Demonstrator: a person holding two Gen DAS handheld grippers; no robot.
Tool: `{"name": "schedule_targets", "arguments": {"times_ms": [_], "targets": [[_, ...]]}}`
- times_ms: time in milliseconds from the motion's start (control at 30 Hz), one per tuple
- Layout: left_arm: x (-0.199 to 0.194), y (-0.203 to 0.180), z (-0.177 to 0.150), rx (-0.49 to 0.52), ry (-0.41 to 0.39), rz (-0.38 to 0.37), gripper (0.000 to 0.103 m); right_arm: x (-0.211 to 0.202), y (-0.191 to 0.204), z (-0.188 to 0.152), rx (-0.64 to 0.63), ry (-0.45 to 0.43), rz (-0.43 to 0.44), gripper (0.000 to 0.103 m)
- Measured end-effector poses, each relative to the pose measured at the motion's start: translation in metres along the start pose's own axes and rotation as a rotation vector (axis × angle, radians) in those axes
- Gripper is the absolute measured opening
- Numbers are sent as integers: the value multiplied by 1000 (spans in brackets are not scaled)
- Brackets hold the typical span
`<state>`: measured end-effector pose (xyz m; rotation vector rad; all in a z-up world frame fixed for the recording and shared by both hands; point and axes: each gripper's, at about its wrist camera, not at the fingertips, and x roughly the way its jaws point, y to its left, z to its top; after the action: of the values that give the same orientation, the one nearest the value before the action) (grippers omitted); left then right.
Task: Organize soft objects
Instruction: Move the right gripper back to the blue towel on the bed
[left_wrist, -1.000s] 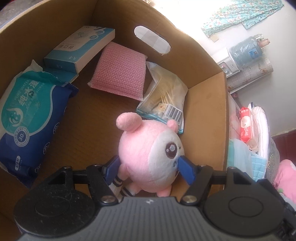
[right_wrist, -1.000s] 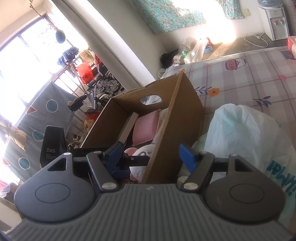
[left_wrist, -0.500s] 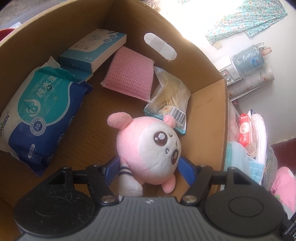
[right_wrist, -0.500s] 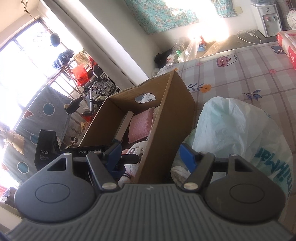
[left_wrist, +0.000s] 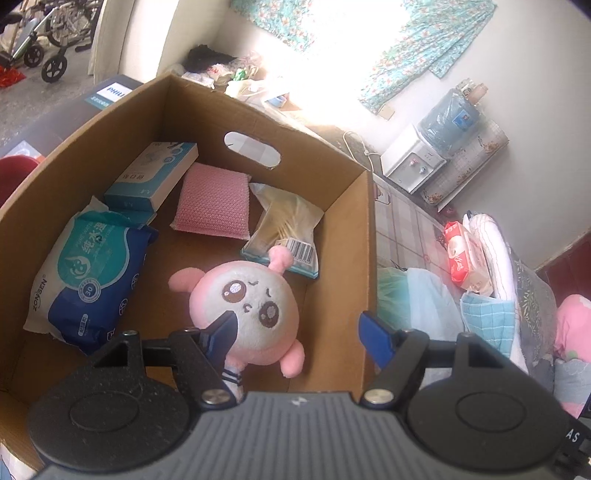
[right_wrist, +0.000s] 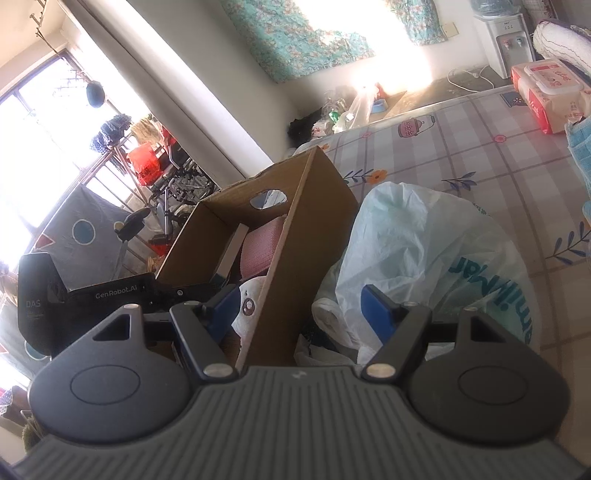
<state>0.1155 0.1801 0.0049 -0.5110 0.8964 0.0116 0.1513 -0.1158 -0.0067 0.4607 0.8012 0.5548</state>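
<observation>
Pink round plush toy (left_wrist: 245, 308) lying in cardboard box (left_wrist: 364, 236), both tools released.

Pink-and-white plush toy (left_wrist: 243, 314), pink knit cloth (left_wrist: 212, 205), brown box (left_wrist: 336, 236)

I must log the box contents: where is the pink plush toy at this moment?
In the left wrist view the pink plush toy lies on the floor of the cardboard box, near its right wall, just below the cotton swab bag.

Bright daylight, blown-out glare through the curtain (left_wrist: 424, 44); soft focus, heavy fisheye bending toward edges, dark vignetted corners.
</observation>
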Motion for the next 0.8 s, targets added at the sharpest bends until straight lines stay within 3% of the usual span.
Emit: {"name": "schedule_targets", "arguments": {"times_ms": [167,333,600,800], "targets": [[-7,-51,-10,183,-65,0,76,-21,-23,-4,26,-37,-31,72],[6,-111,-27,325,-78,-54,78,-55,-67,-1,72,-96,-105,72],[52,-182,-61,466,-46,-117,78,-114,-174,32,131,-237,-341,72],[85,-211,-82,539,-1,-128,73,-94,-248,81,96,-218,-489,55]]}}
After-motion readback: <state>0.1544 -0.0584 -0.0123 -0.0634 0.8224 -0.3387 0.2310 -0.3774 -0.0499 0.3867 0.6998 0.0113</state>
